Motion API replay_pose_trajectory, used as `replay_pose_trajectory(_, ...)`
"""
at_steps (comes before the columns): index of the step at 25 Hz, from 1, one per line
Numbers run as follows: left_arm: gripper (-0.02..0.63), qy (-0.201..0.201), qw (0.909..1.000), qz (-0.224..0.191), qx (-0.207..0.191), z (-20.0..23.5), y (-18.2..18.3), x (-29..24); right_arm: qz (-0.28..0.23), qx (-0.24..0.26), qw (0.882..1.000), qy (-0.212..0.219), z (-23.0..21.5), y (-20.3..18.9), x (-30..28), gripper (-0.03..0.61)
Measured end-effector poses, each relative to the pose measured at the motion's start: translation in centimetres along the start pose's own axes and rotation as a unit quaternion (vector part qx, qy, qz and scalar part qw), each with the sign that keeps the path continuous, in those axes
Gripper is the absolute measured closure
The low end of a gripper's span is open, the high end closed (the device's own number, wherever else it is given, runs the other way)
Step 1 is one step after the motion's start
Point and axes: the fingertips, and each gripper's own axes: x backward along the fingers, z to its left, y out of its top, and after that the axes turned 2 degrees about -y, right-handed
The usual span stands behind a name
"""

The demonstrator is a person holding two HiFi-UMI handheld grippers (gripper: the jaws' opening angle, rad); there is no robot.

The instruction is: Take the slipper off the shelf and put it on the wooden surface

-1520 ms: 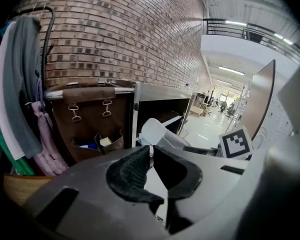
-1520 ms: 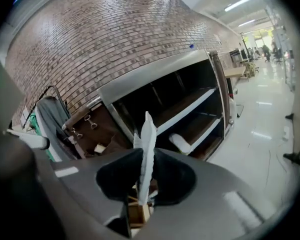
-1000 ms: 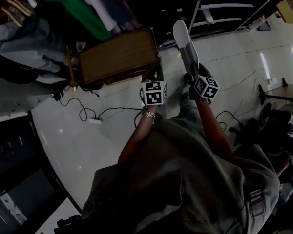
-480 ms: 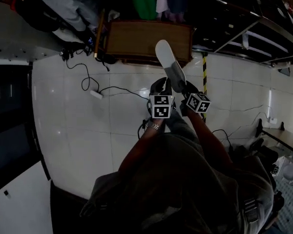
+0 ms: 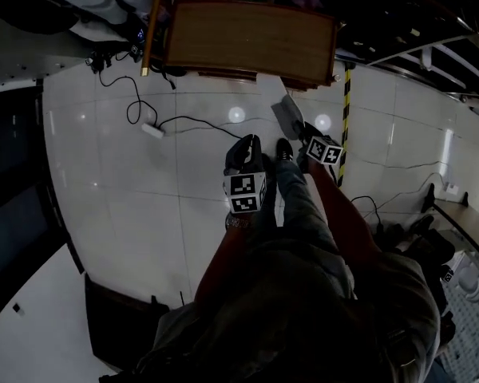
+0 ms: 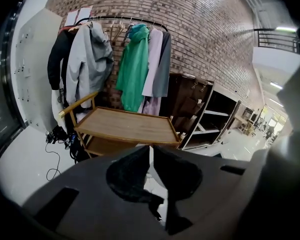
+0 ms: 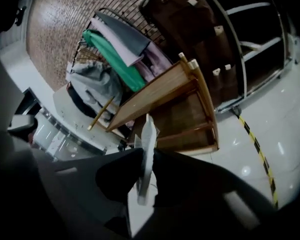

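– Grey slipper [image 5: 287,115], where is it at this moment?
– It is in the right gripper [image 5: 297,131], in the air over the white tiled floor [image 5: 144,206]. It is near the front edge of the wooden table [image 5: 247,42], but it does not touch the table.
– How does it sit between the fingers?
– In the right gripper view the slipper [image 7: 149,131] stands on its edge, so only its thin side shows. The two dark fingers [image 7: 115,176] of the right gripper [image 7: 146,156] press on it, one on each flat face. Its upper part goes out past the fingertips and points toward the table [image 7: 155,91]. Its lower part goes down between the fingers.
– And the left gripper [image 5: 246,142]?
– It hangs just beside the right one. In the left gripper view the fingers [image 6: 127,176] of the left gripper [image 6: 150,151] are brought together with only a thin slit, and nothing is between them. They point at the table [image 6: 122,124]. Behind it, clothes [image 6: 132,59] hang on a rack before a brick wall [image 6: 205,34].
– What lies on the floor?
– A black cable [image 5: 184,122], and a yellow and black stripe [image 5: 345,110] to the right of the slipper.
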Motion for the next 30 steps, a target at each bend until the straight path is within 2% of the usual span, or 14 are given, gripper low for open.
replay_pose_trajectory(2, 0.586, -0.001, 1.0, 0.004, -0.002, 0.4, -0.8, -1.2, -0.046, -0.05, 0.997, -0.025, -3.3, 2.0, -2.7, 0.522)
replay_pose_trajectory(6, 0.586, -0.003, 1.0, 0.008, -0.005, 0.5, -3.0, -2.7, -0.114, -0.127, 0.984, -0.06, -9.5, 4.5, -7.7, 0.522)
replay_pose_trajectory(9, 0.586, 0.011, 0.9998, 0.011, -0.014, 1.2, -4.9, -4.6, -0.15, -0.152, 0.974, -0.072, -13.2, 6.3, -11.8, 0.52)
replay_pose_trajectory(11, 0.586, 0.019, 0.9994, 0.027, -0.012, 1.9, -6.8, -5.6, -0.169, -0.157, 0.969, -0.089, -15.2, 7.1, -13.7, 0.52)
replay_pose_trajectory(15, 0.586, 0.017, 0.999, 0.041, -0.002, 2.6, -8.1, -6.9, -0.17, -0.118, 0.964, -0.168, -18.5, 8.4, -15.1, 0.488)
replay_pose_trajectory(16, 0.586, 0.017, 0.9991, 0.039, -0.001, 2.8, -7.9, -7.1, -0.154, -0.102, 0.964, -0.19, -19.0, 8.4, -15.4, 0.456)
replay_pose_trajectory(19, 0.586, 0.016, 0.9994, 0.029, 0.007, 3.3, -6.8, -7.3, -0.092, -0.041, 0.966, -0.239, -19.0, 8.2, -15.7, 0.276)
replay_pose_trajectory(20, 0.586, 0.015, 0.9995, 0.025, 0.009, 3.4, -6.4, -7.4, -0.073, -0.021, 0.965, -0.251, -18.9, 8.1, -15.4, 0.241)
replay_pose_trajectory(22, 0.586, 0.013, 0.9997, 0.02, 0.011, 3.5, -5.3, -7.6, -0.046, -0.004, 0.963, -0.267, -18.8, 7.5, -14.3, 0.217)
replay_pose_trajectory(24, 0.586, 0.014, 0.9997, 0.017, 0.01, 3.3, -4.0, -7.6, -0.032, 0.004, 0.961, -0.275, -18.4, 6.7, -12.2, 0.23)
replay_pose_trajectory(26, 0.586, 0.017, 0.9997, 0.017, 0.002, 3.0, -2.6, -7.2, -0.016, 0.023, 0.96, -0.278, -17.1, 5.5, -8.9, 0.283)
replay_pose_trajectory(30, 0.588, 0.012, 0.9995, 0.024, -0.019, 1.5, -0.2, -3.6, -0.005, 0.079, 0.964, -0.255, -8.2, 4.2, 0.9, 0.388)
